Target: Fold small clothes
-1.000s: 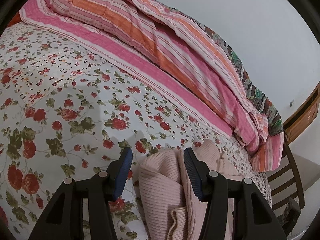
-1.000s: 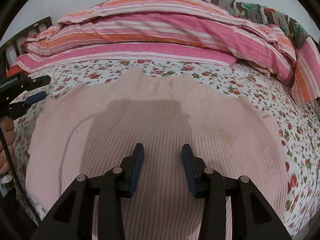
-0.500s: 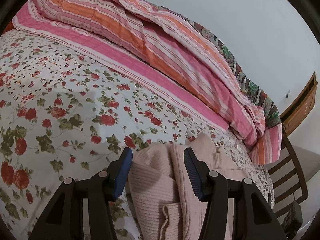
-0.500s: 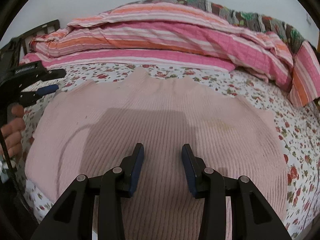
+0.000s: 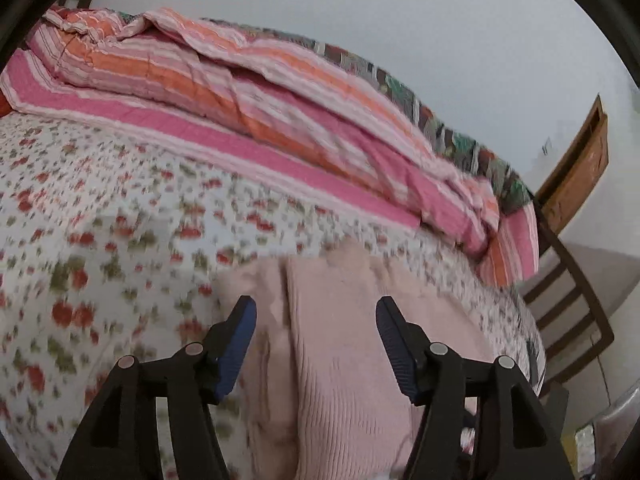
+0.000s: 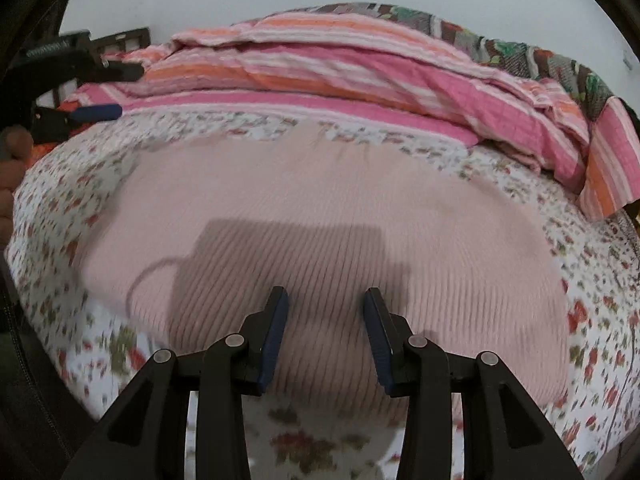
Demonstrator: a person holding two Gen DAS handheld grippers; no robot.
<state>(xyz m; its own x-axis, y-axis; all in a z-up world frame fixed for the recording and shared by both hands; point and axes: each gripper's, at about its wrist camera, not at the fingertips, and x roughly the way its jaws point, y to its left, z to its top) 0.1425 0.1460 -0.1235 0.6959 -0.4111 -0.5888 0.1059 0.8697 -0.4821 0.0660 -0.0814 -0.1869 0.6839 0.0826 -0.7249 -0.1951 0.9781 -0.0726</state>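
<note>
Both tools share one build. The left gripper (image 5: 312, 312) and the right gripper (image 6: 325, 305) have matte black angular plastic arms, each joined by round silver rivets, ending in fingers faced with dark blue ribbed pads (image 6: 274, 340). At the far left of the right wrist view, bare skin of the person's hand (image 6: 11, 168) shows beside a black cable (image 6: 28, 364).

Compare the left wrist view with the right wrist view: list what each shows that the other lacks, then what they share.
Only the left wrist view shows the wooden chair past the bed's end, the wooden frame on the wall, and a fold ridge along the pink ribbed garment.

Only the right wrist view shows the garment's whole spread-out width, the rig's shadow on it, and the left gripper from outside, off the cloth.

Both show the floral bedsheet, the striped quilt, and open jaws holding nothing, including the right gripper.
</note>
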